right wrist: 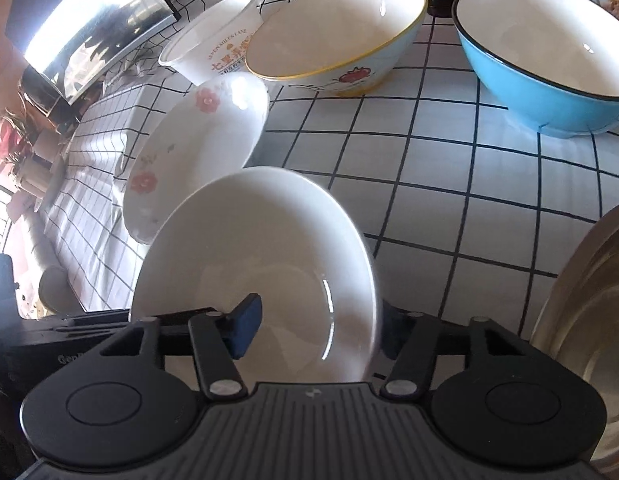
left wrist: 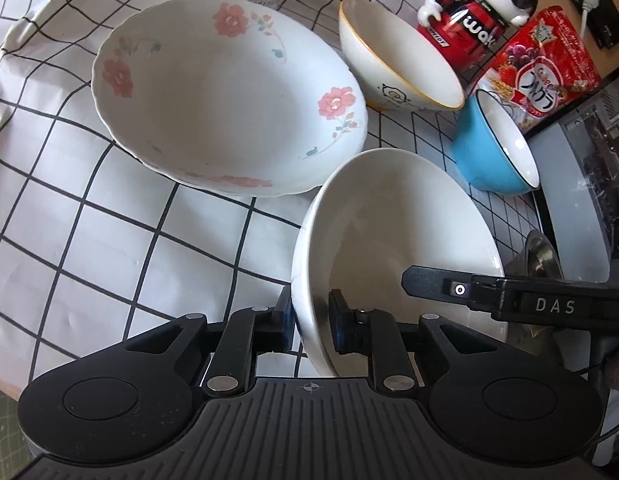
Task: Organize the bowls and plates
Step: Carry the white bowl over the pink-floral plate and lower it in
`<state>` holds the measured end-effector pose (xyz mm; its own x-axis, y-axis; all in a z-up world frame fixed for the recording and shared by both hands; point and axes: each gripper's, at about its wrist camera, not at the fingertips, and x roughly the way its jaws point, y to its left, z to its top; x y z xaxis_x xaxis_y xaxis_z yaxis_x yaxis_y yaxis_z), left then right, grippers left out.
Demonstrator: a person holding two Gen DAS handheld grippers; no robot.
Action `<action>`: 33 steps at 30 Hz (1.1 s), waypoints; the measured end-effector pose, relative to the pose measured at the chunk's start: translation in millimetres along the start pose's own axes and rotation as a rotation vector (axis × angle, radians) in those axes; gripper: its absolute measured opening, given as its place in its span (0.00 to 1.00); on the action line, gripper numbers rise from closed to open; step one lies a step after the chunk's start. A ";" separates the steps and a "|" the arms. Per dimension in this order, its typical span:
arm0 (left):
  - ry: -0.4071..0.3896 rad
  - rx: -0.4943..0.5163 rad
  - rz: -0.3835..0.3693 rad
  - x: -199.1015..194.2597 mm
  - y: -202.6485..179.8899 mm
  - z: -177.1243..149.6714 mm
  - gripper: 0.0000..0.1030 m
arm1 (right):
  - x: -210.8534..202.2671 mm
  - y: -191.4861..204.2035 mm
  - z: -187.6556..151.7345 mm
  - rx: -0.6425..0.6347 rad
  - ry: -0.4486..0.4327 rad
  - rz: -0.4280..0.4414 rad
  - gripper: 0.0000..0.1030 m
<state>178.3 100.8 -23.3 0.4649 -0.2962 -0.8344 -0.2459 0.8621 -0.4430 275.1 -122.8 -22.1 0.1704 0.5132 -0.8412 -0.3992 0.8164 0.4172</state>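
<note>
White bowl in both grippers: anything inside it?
No. The plain white bowl shows only bare glaze and glare inside. The left gripper and right gripper each straddle its rim, so one pad covers a small patch of the interior.

Both wrist cameras look down close along their fingers across the checked table (left wrist: 109,248), sharing the white bowl (left wrist: 389,240) and the dishes behind it.

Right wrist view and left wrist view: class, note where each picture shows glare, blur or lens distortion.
Left wrist view: fisheye bends the checked tablecloth lines into curves; the floral plate is sharp and evenly lit. Right wrist view: the white bowl has a smeared right rim, suggesting motion blur; strong glare washes out the shiny panel at upper left.
</note>
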 end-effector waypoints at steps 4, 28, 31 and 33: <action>0.037 -0.030 0.006 0.3 1.0 3.8 0.20 | -2.1 -3.2 -3.2 -0.014 0.010 -0.025 0.36; 0.082 0.132 0.058 4.2 -16.4 3.5 0.25 | -3.2 12.9 -16.9 -0.188 -0.046 -0.120 0.35; 0.059 0.147 0.055 2.0 -15.8 -1.1 0.25 | -3.6 15.8 -17.3 -0.213 -0.047 -0.140 0.35; 0.053 0.136 0.054 1.3 -15.0 -1.7 0.25 | -4.0 14.5 -15.6 -0.200 -0.038 -0.130 0.35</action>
<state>181.2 86.8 -18.3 0.4074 -0.2658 -0.8737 -0.1499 0.9243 -0.3511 254.5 -117.1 -18.0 0.2647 0.4199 -0.8681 -0.5417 0.8095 0.2264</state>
